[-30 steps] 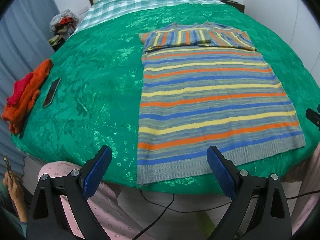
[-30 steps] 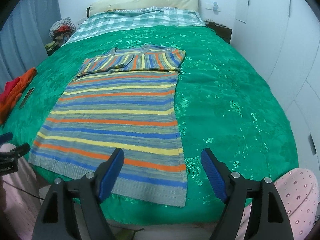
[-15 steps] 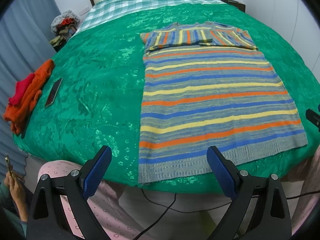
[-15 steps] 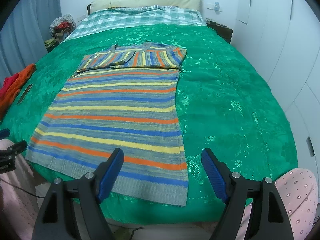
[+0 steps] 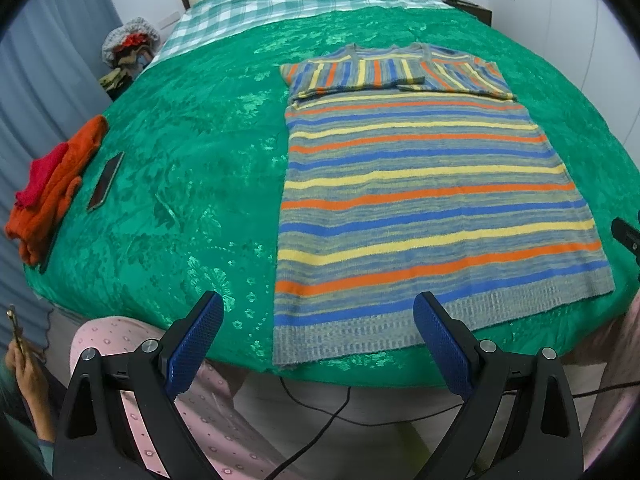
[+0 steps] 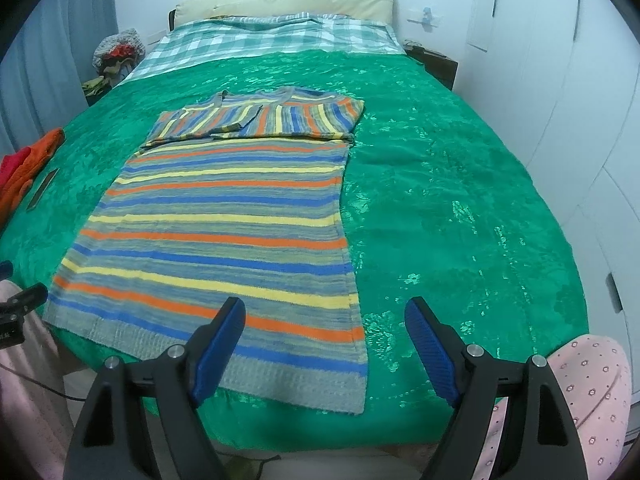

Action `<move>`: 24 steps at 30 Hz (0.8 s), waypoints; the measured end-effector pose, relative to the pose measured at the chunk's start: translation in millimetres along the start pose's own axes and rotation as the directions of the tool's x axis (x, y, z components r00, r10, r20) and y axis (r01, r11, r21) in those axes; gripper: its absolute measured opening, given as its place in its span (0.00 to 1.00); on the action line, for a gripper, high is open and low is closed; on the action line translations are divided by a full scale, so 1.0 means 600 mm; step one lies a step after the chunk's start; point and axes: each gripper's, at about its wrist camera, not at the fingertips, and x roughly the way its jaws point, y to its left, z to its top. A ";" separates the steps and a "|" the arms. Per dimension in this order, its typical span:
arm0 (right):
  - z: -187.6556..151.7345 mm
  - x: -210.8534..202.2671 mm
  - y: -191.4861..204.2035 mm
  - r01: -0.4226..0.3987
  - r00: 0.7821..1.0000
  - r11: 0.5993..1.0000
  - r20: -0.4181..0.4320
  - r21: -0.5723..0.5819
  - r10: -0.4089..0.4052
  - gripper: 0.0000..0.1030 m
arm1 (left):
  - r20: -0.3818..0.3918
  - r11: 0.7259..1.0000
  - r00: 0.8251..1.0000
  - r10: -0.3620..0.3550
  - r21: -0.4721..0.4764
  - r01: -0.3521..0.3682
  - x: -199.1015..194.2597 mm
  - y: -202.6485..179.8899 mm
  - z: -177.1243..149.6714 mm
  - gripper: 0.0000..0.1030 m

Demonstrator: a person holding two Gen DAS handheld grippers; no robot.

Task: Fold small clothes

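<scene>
My striped top [image 5: 432,200] is knitted wool-like cloth, soft and a bit fuzzy, not shiny, with a bumpy ribbed band along its bottom edge. Under the top, the green bedcover [image 5: 180,208] is smooth, shiny cloth with a flower pattern that glints. Beyond the bedcover, the checked sheet [image 5: 304,0] looks like plain matt cotton. At the bedcover's left edge, the orange clothes [image 5: 52,200] look fluffy, and the flat phone [image 5: 106,180] beside them is glossy. My gripper fingers [image 6: 430,350] have rough blue rubbery pads on matt black plastic, with small shiny metal screws.
</scene>
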 end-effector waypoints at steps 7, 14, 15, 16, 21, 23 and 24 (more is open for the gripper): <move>0.000 0.000 0.000 0.012 1.000 1.000 0.002 -0.001 -0.012 0.79 | -0.003 1.000 1.000 0.000 -0.002 0.000 0.001 -0.002 -0.002 0.94; 0.000 0.000 0.001 0.027 1.000 1.000 0.004 -0.001 -0.027 0.79 | -0.005 1.000 1.000 -0.001 -0.004 0.001 0.002 -0.003 -0.003 0.94; 0.000 0.000 0.001 0.028 1.000 1.000 0.004 -0.001 -0.028 0.79 | -0.005 1.000 1.000 -0.001 -0.004 0.001 0.003 -0.003 -0.004 0.94; 0.000 0.001 0.001 0.029 1.000 1.000 0.003 -0.002 -0.029 0.79 | -0.006 1.000 1.000 -0.001 -0.004 0.001 0.003 -0.003 -0.004 0.94; 0.000 0.001 0.001 0.030 1.000 1.000 0.003 -0.002 -0.030 0.79 | -0.010 1.000 1.000 -0.003 -0.004 0.003 0.004 -0.002 -0.005 0.94; 0.000 0.000 0.002 0.030 1.000 1.000 0.002 -0.002 -0.030 0.79 | -0.011 1.000 1.000 -0.004 -0.004 0.004 0.005 -0.003 -0.005 0.94; 0.000 0.000 0.002 0.031 1.000 1.000 0.002 -0.002 -0.031 0.79 | -0.012 1.000 1.000 -0.004 -0.004 0.004 0.006 -0.002 -0.006 0.94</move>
